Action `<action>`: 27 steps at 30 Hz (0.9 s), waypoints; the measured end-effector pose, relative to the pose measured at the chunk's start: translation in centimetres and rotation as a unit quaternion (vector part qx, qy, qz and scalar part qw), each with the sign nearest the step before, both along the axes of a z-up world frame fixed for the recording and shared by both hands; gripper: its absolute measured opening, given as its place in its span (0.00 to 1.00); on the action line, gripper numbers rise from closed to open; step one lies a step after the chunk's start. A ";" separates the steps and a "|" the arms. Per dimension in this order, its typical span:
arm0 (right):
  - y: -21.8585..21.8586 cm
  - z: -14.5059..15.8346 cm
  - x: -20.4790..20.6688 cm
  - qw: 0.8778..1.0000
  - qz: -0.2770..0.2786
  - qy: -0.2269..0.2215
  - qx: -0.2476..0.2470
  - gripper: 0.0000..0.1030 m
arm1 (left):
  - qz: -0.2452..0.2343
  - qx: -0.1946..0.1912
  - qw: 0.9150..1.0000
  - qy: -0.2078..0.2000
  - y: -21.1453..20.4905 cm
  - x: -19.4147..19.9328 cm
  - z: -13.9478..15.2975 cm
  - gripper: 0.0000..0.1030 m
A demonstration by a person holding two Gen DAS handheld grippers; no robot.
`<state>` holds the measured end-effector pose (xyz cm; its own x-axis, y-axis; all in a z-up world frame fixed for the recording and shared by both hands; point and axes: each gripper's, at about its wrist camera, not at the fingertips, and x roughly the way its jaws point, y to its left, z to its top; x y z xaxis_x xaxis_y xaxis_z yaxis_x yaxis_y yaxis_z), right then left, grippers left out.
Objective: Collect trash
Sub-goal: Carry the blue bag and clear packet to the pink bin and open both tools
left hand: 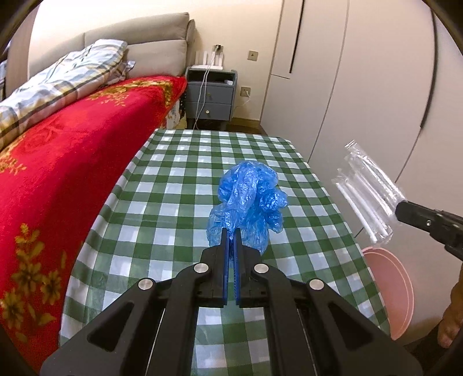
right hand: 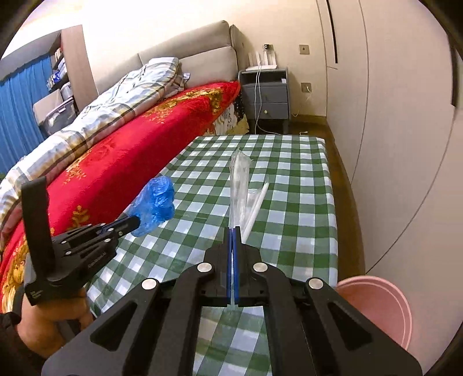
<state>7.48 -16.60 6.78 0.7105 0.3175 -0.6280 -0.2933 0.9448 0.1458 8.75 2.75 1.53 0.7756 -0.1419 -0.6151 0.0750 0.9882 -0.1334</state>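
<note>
crinkled blue plastic bag (left hand: 249, 199), glossy clear wrapper (left hand: 367, 196), plush red blanket (left hand: 58, 162)

Both fisheye views are being lit evenly by warm, soft indoor light; its source is not being shown. The cream wall (left hand: 162, 23) is being washed brightest across the upper part of each frame, close to overexposure. Straight lines are being bent strongly toward the edges: the wardrobe doors (left hand: 376, 86) are being curved at the right, and the corners are being cut off by a dark lens rim. Only faint, diffuse shadows are being cast on the green checked tablecloth (left hand: 173, 188). Small glints are being thrown off the clear plastic wrapper (left hand: 367, 191). Focus is being held well at centre, while detail is being softened and slightly smeared near the borders.
</note>
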 end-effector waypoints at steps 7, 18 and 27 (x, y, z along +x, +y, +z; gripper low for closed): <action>-0.8 0.6 -2.6 1.000 -0.005 -0.015 -0.007 0.01 | -0.014 0.007 1.000 -0.001 -1.1 -0.9 -0.1 0.02; -3.3 0.9 -5.5 0.999 -0.034 -0.036 -0.005 0.01 | -0.038 0.008 0.999 0.000 -3.2 -1.4 -0.5 0.02; -4.4 0.6 -7.2 0.998 -0.047 -0.043 -0.008 0.01 | -0.057 0.011 0.998 0.000 -5.0 -1.3 -0.9 0.02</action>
